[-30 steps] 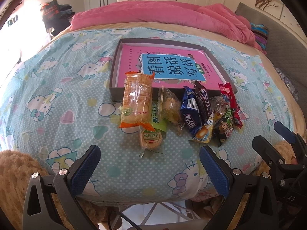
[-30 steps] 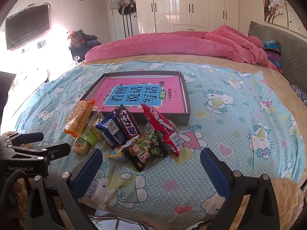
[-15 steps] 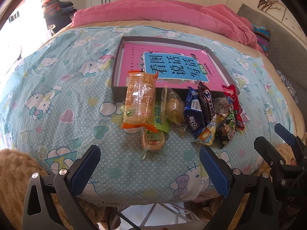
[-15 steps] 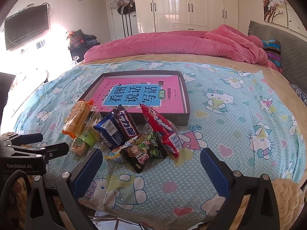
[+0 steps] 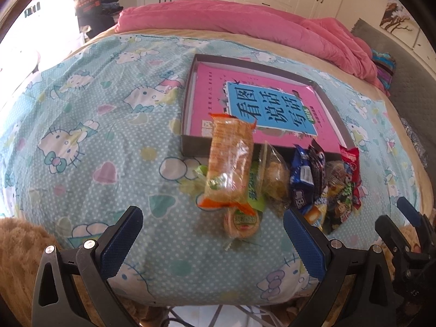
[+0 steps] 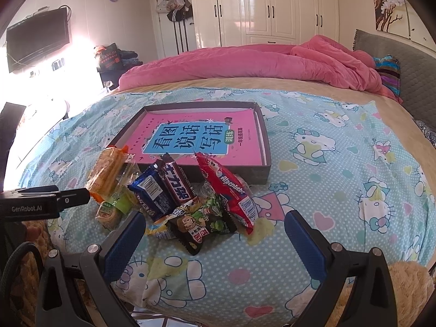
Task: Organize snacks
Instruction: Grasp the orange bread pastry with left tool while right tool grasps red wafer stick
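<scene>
A pile of snack packets lies on the bed in front of a shallow dark box (image 5: 190, 147) (image 6: 261, 174) holding a pink book (image 5: 212, 103) (image 6: 190, 136). The orange cracker pack (image 5: 229, 163) (image 6: 107, 171) leans on the box's near wall. Beside it are a green round pack (image 5: 241, 220) (image 6: 109, 212), a blue Oreo pack (image 5: 301, 182) (image 6: 150, 190), a dark chocolate bar (image 6: 175, 179), a red Alpenliebe pack (image 6: 229, 188) (image 5: 351, 174) and a black-green packet (image 6: 199, 223). My left gripper (image 5: 212, 241) is open just short of the pile. My right gripper (image 6: 212, 245) is open near the black-green packet.
A Hello Kitty sheet (image 5: 95, 125) (image 6: 340, 163) covers the bed. A pink duvet (image 6: 259, 65) is bunched at the far side, a grey headboard (image 6: 387, 60) at right. A tan plush rug (image 5: 19, 250) lies below the bed edge. Wardrobes (image 6: 272, 8) and a TV (image 6: 38, 38) line the walls.
The left gripper has shifted left and closer, so the pile and box now sit further right in its view. The right gripper has edged closer to the snacks. Both stay open.
</scene>
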Tool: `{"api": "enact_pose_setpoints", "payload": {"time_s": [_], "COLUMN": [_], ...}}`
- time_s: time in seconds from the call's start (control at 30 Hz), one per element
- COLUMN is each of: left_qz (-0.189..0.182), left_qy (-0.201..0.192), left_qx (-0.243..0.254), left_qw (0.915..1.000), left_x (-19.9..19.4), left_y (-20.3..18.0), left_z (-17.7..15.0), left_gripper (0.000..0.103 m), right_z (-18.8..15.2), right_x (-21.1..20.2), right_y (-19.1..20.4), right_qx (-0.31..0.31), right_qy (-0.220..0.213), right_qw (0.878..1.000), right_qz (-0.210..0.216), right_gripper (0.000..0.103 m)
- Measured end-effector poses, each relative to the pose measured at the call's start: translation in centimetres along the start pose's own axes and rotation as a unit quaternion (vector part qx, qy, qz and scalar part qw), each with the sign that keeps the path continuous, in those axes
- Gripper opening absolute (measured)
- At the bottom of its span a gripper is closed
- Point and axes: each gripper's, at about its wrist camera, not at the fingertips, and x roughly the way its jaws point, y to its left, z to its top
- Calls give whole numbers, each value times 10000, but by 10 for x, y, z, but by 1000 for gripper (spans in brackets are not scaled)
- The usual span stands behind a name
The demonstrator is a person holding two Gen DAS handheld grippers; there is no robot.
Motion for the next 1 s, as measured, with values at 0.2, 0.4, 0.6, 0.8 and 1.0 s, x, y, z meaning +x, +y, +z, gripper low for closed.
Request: {"api": "enact_pose_setpoints", "payload": {"time_s": [0.2, 0.4, 0.6, 0.8, 1.0], "left_qz": [-8, -7, -72, -217, -313], "left_qy": [-7, -44, -46, -67, -1], "left_qx": [-78, -72, -96, -52, -43], "left_qw": [10000, 10000, 9999, 9997, 9995], "left_x": [13, 25, 33, 36, 44], "left_y": [8, 12, 14, 12, 11], "left_z": [15, 28, 33, 36, 41], "left_gripper": [103, 103, 103, 103, 101], "right_z": [7, 18, 27, 33, 38], "right_x": [8, 28, 49, 61, 76], "right_y": [-8, -19, -17, -5, -4], "right_qx": [13, -101, -308, -657, -724], "right_qy": [-40, 47, 250, 250, 320], "right_qw": [10000, 9998, 9992, 9974, 9966], "right_qz": [2, -171, 19, 164, 217], "right_gripper": [103, 103, 96, 76, 57]}}
